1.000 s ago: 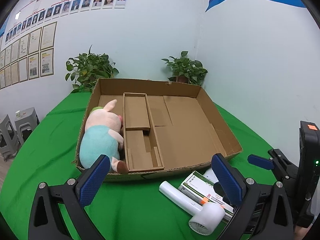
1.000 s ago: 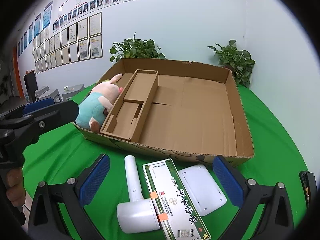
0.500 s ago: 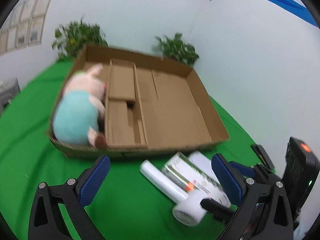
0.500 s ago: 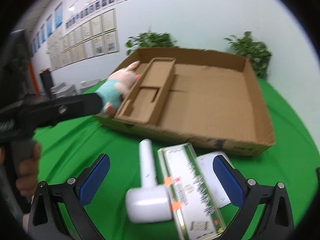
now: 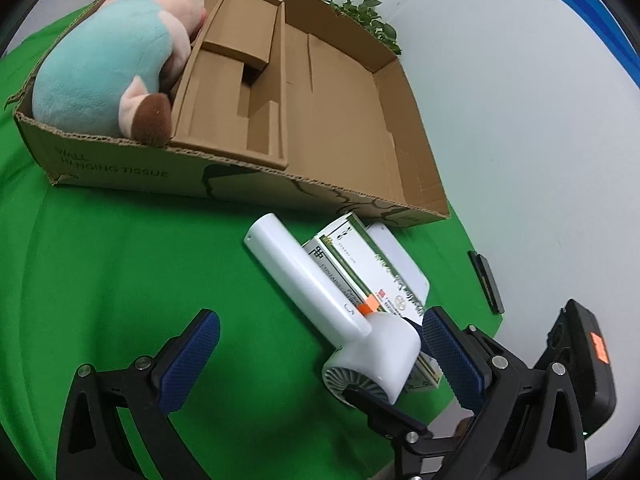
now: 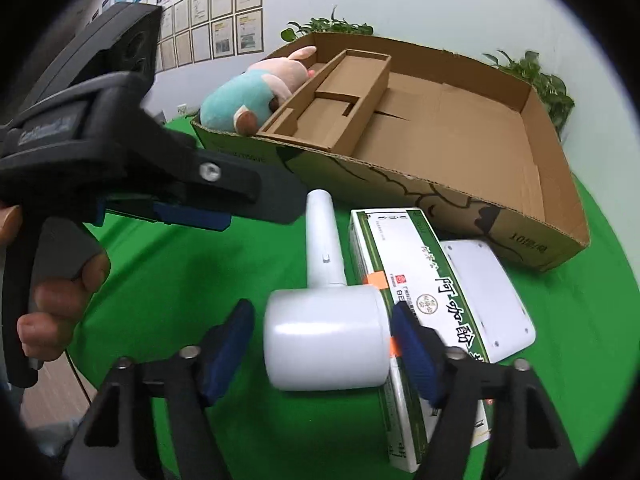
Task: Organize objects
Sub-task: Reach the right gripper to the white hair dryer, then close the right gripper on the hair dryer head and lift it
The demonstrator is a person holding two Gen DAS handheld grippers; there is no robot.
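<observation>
A white hair dryer [image 6: 326, 340] lies on the green cloth, its handle pointing at the cardboard box [image 6: 440, 200]. My right gripper [image 6: 326, 348] is open, its blue pads either side of the dryer's head, with a gap on the left. Beside the dryer lie a green-and-white carton [image 6: 424, 292] and a flat white device [image 6: 488, 296]. My left gripper [image 5: 320, 356] is open, low over the cloth, with the dryer [image 5: 320, 284] near its right finger. A plush pig [image 5: 112, 56] lies in the box's [image 5: 280, 188] left compartment.
A cardboard insert [image 5: 240, 92] divides the box; its right part holds nothing. A black flat object [image 5: 486, 280] lies at the cloth's right edge by the white wall. Potted plants [image 6: 548, 88] stand behind the box. The left gripper's body [image 6: 120, 168] fills the left of the right wrist view.
Both grippers have dropped and moved in towards the objects in front of the box. The right gripper now straddles the dryer's head. The objects have not moved.
</observation>
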